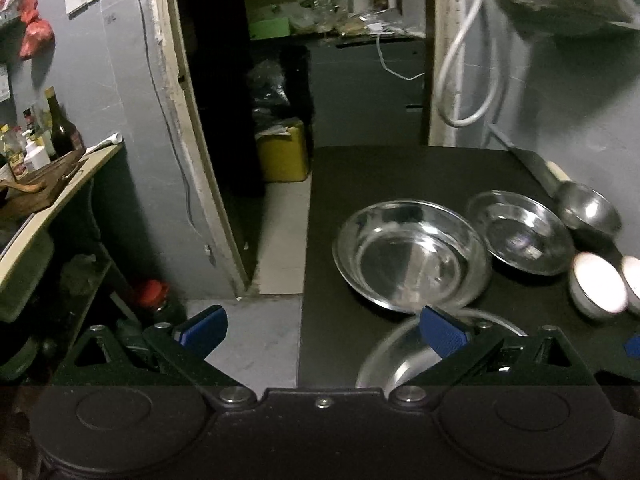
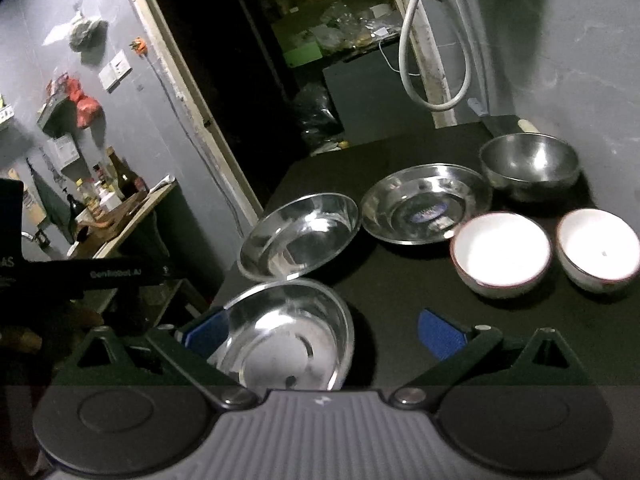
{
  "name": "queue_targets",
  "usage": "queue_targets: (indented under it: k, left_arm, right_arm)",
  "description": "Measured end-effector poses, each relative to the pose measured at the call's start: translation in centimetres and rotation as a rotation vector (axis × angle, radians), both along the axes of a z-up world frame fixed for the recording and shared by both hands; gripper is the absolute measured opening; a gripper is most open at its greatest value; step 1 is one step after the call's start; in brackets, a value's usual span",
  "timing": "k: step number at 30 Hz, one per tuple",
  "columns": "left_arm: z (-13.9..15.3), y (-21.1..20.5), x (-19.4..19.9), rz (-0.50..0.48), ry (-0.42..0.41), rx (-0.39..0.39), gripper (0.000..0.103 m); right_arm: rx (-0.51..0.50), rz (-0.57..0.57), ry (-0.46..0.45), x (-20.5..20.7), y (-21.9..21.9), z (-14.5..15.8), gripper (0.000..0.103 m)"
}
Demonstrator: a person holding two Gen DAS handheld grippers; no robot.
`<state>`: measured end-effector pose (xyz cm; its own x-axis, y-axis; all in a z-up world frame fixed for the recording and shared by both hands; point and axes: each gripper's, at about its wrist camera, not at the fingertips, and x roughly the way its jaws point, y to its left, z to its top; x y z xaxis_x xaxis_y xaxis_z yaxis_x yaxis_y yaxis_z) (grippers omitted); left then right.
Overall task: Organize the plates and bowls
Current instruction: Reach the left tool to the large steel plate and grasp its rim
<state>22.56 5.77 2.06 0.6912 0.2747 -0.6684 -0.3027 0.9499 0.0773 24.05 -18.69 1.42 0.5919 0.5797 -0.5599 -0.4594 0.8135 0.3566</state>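
Several dishes sit on a black table [image 2: 400, 292]. Nearest is a steel plate [image 2: 288, 336], with two more steel plates [image 2: 300, 236] [image 2: 426, 208] behind it. A steel bowl [image 2: 530, 168] stands at the back right, and two white bowls [image 2: 502, 252] [image 2: 598, 254] are on the right. My right gripper [image 2: 322, 334] is open just above the nearest plate, its left finger over the plate's left rim. My left gripper [image 1: 322, 334] is open at the table's left edge. Its right finger covers part of the nearest plate [image 1: 400, 360], below the large steel plate [image 1: 412, 256].
A counter [image 1: 60, 196] with bottles and a wooden board stands to the left across a strip of floor. A dark doorway with a yellow container [image 1: 284, 156] lies behind. A grey wall and a looped white hose [image 1: 468, 80] border the table's far right.
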Motion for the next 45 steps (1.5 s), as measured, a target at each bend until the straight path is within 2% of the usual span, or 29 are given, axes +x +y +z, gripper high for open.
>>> queue_targets:
  k: [4, 11, 16, 24, 31, 33, 35, 37, 42, 45]
  left_arm:
    - [-0.7, 1.8, 3.0, -0.032, 0.021, -0.022, 0.102]
    - [-2.7, 5.6, 8.9, -0.156, 0.05, -0.098, 0.102]
    - [-3.9, 7.4, 11.9, -0.234, 0.067, -0.145, 0.1]
    - [-5.3, 8.8, 13.6, -0.317, 0.094, -0.216, 0.091]
    - [-6.2, 9.2, 14.4, -0.357, 0.111, -0.263, 0.071]
    - [-6.4, 9.1, 14.6, -0.367, 0.115, -0.282, 0.063]
    - [-6.6, 9.0, 14.8, -0.376, 0.122, -0.3, 0.048]
    - [-6.9, 8.8, 14.9, -0.379, 0.128, -0.308, 0.043]
    - [-7.0, 8.9, 14.8, -0.354, 0.12, -0.295, 0.034]
    - [-6.8, 9.2, 14.5, -0.35, 0.108, -0.285, 0.028]
  right_arm:
    - [0.012, -0.063, 0.043, 2.6, 1.9, -0.4, 0.103]
    - [0.018, -0.17, 0.077, 6.2, 4.9, -1.4, 0.102]
    - [0.021, -0.217, 0.109, 8.0, 7.2, -2.4, 0.087]
    - [0.006, -0.283, 0.141, 9.0, 9.7, -3.6, 0.074]
    - [-0.009, -0.317, 0.153, 9.5, 10.5, -4.1, 0.05]
    - [-0.015, -0.321, 0.155, 9.6, 10.5, -4.2, 0.043]
    - [-0.019, -0.324, 0.154, 9.7, 10.5, -4.3, 0.038]
    - [-0.021, -0.324, 0.155, 9.8, 10.5, -4.4, 0.03]
    - [-0.04, -0.326, 0.149, 9.7, 10.6, -4.5, 0.02]
    - [-0.033, -0.323, 0.138, 9.5, 10.5, -4.4, 0.018]
